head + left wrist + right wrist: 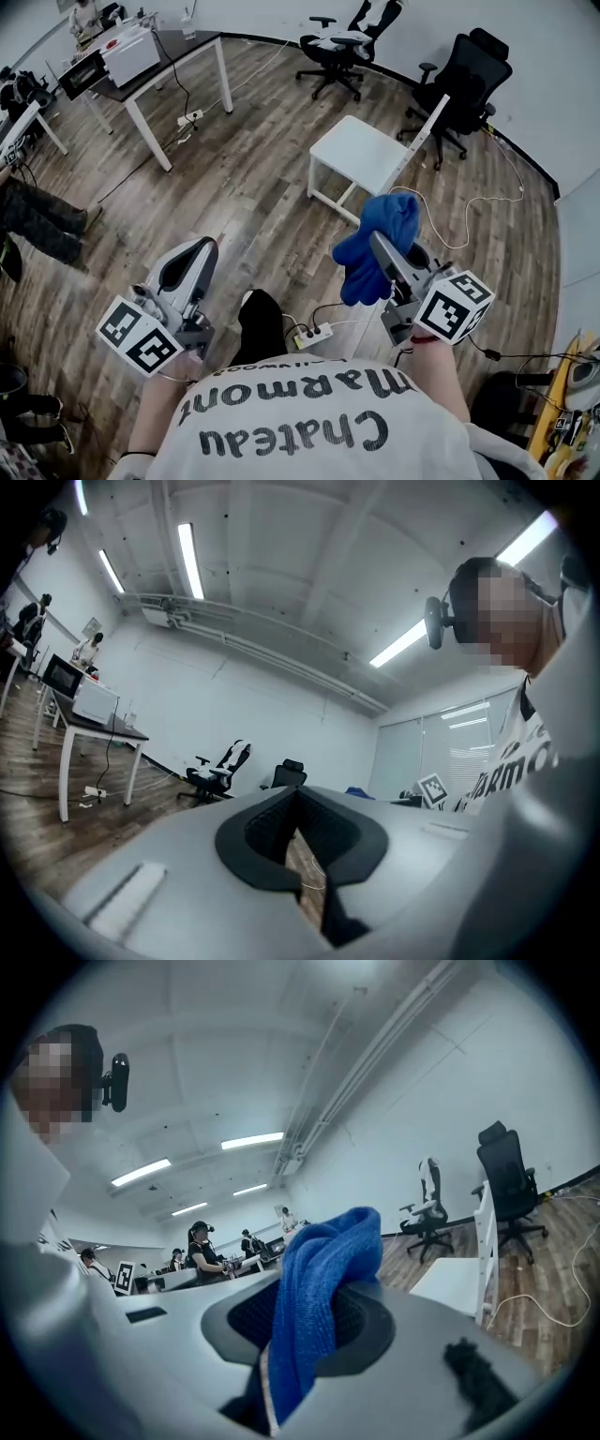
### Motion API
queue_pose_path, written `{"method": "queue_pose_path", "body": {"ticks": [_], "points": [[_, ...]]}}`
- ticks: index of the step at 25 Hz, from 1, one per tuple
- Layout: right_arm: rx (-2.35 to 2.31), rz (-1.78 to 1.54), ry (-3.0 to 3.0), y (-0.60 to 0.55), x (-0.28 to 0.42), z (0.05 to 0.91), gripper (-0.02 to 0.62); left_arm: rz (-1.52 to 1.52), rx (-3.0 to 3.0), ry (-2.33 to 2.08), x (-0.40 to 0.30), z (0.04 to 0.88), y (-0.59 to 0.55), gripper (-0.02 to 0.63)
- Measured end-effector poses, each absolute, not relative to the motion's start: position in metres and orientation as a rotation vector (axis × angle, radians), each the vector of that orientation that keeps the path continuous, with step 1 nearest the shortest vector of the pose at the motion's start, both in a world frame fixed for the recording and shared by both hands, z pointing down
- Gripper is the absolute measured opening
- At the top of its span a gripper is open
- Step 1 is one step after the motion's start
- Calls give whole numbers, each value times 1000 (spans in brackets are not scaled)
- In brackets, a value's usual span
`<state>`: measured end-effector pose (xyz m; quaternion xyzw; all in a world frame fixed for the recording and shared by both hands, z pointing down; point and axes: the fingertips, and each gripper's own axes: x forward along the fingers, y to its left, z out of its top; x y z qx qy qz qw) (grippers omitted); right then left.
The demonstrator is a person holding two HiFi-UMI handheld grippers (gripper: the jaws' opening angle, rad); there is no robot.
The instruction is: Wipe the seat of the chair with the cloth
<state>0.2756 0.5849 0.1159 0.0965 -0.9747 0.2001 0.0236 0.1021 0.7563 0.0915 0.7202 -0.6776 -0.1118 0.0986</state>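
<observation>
We hold the blue cloth clamped in our right gripper, near us. Our left gripper is closed on nothing. The white chair stands farther off.

White shirt: "Chateau Marmont" in black letters, upside down in head view. Nothing else legible.

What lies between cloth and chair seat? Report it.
Only bare wood floor, between the blue cloth and the white chair seat; head view shows it.
</observation>
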Motion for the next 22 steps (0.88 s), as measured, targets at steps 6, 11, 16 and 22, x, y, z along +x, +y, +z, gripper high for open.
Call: {"method": "queue_pose_path", "body": {"ticks": [6, 11, 16, 22], "points": [[382, 625, -2984, 548, 218, 121, 95, -377, 2147, -1912, 36, 106, 707, 6], [466, 603, -3000, 519, 155, 107, 95, -371, 2224, -1815, -31, 94, 657, 6], [549, 619, -3008, 489, 100, 101, 95, -345, 2299, -1757, -93, 78, 612, 6], [677, 643, -2995, 459, 59, 101, 95, -327, 2359, -1665, -144, 77, 565, 6]]}}
